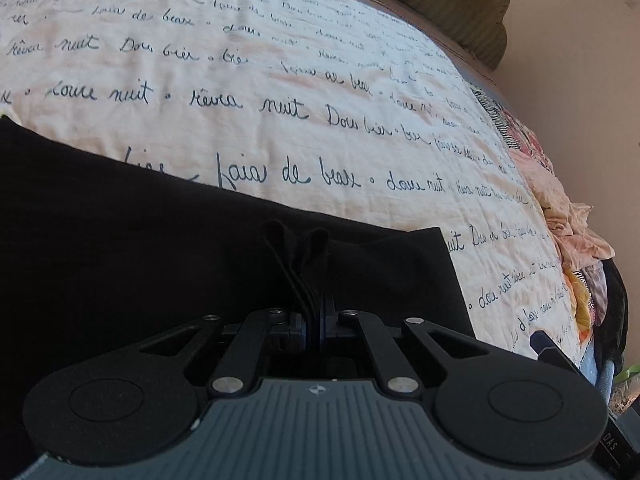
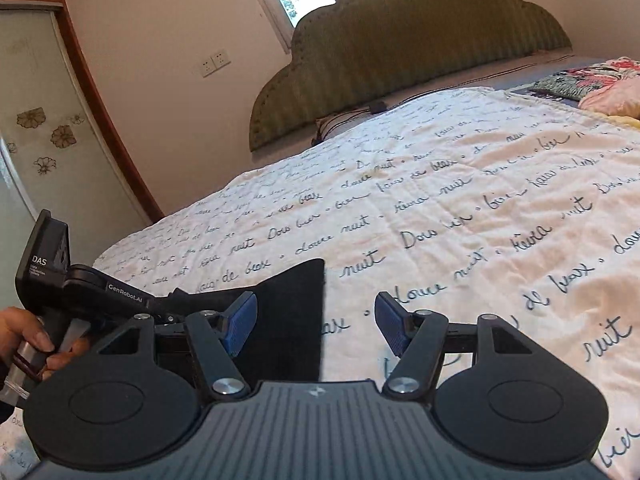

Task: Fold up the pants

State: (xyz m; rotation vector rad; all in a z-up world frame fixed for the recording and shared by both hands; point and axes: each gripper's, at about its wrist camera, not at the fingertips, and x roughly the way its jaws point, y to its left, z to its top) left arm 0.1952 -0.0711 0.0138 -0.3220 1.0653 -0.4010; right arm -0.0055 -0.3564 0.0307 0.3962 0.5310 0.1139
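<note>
Pinching a bunched edge of the pants (image 1: 160, 248), my left gripper (image 1: 316, 312) has its jaws pressed together on several stacked layers of black cloth, which stand up in small loops just past the tips. The pants lie dark and flat on the bedspread (image 1: 280, 80) — a cream quilt printed with script — near the edge closest to me, with one squared corner (image 1: 440, 240) beside the pinch. My right gripper (image 2: 316, 328) has its jaws apart, blue pads (image 2: 240, 320) bare; nothing sits between them, though the pants' straight edge (image 2: 320, 312) runs just under the gap. In the right view my left hand (image 2: 28, 340) grips the other tool's handle at the far left, its black arm reaching over the cloth. The headboard (image 2: 400, 48) and a heap of patterned bedding (image 1: 560, 208) lie well apart from the work. Judged from this layout, a fold is in hand — one side held, the other free. The next move seems to call for the right jaws to take hold of the cloth edge beneath them, so that both ends travel together and the layers stay aligned; how many folds remain I cannot tell.
</note>
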